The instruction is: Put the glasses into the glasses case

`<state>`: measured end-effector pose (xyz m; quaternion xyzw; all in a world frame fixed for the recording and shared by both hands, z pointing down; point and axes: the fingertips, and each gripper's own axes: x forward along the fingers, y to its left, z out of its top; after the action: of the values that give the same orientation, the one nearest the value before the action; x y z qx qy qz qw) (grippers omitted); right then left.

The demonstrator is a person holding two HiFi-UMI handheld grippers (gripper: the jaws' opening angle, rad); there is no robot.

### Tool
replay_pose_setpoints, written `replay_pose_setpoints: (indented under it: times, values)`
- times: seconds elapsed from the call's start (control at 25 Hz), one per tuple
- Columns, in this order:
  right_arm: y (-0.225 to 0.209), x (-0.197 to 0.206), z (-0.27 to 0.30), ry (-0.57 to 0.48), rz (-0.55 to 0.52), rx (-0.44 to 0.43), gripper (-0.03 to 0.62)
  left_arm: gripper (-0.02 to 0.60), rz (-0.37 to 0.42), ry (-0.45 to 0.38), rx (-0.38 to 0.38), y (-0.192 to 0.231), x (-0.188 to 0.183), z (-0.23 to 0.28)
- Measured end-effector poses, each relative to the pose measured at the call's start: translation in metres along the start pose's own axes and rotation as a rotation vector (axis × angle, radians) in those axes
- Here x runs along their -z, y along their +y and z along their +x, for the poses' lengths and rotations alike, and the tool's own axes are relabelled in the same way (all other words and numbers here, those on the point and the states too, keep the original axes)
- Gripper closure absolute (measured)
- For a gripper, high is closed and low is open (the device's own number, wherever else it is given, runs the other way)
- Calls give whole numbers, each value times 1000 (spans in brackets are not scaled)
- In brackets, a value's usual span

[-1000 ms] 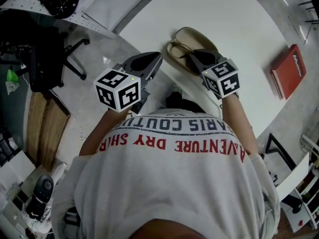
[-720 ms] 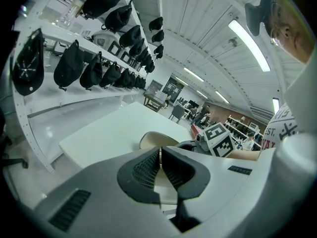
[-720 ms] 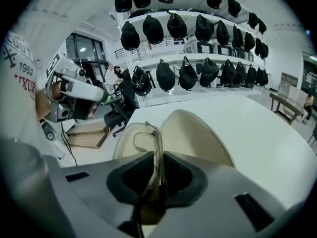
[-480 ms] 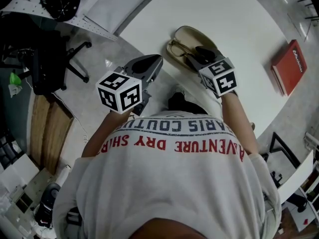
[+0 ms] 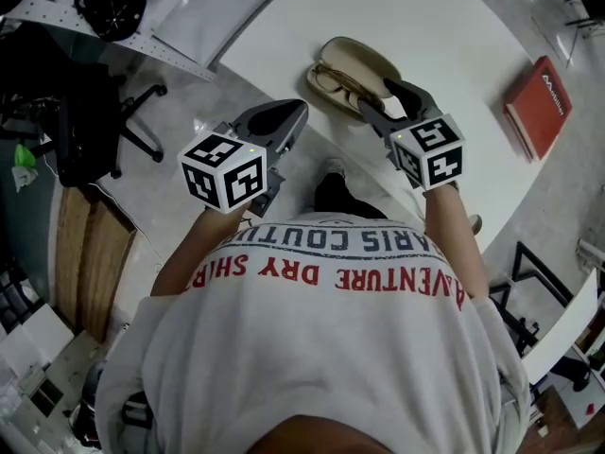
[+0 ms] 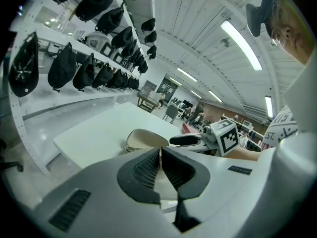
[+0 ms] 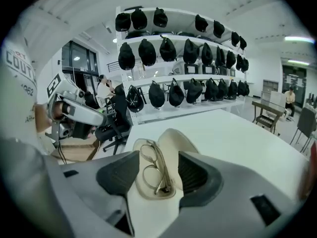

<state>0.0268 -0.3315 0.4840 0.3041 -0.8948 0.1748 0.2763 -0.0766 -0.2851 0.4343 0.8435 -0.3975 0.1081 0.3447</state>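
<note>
the glasses (image 7: 154,168) are lying inside the open beige glasses case (image 7: 171,144), which is sitting on the white table (image 5: 430,22) near its edge. the right gripper (image 5: 388,99) is hovering at the case's near end with its 2 jaws opening wide, and the glasses are showing between the pads with neither pad pressing on them. the left gripper (image 6: 159,165) is hanging off the table's edge, apart from the case, with its 2 jaws clenched together on nothing.
</note>
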Motion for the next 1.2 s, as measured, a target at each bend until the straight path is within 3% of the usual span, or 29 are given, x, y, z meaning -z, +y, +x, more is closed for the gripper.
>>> replay_pose_setpoints:
  times: [0.2,0.36,0.64,0.84,1.2]
  values:
    - [17,-21,-50,-124,15,3,367,546,13,-45,63,-30,-7,-3]
    - [44,-38,-84,-222,25,-50,369,546,62,-76,93,-52,-13,-10]
    - [67,-60,-132,-377,29,-46,534,546,103,-125,122,-82,-24,-30]
    - [85,-69,-147,-413,-18,-79,566,546,114,-169,158,-98,-35,-48]
    - [105,-83,-153,-444,-51,-81,569,546,153,-218,184,-110,-44,-67]
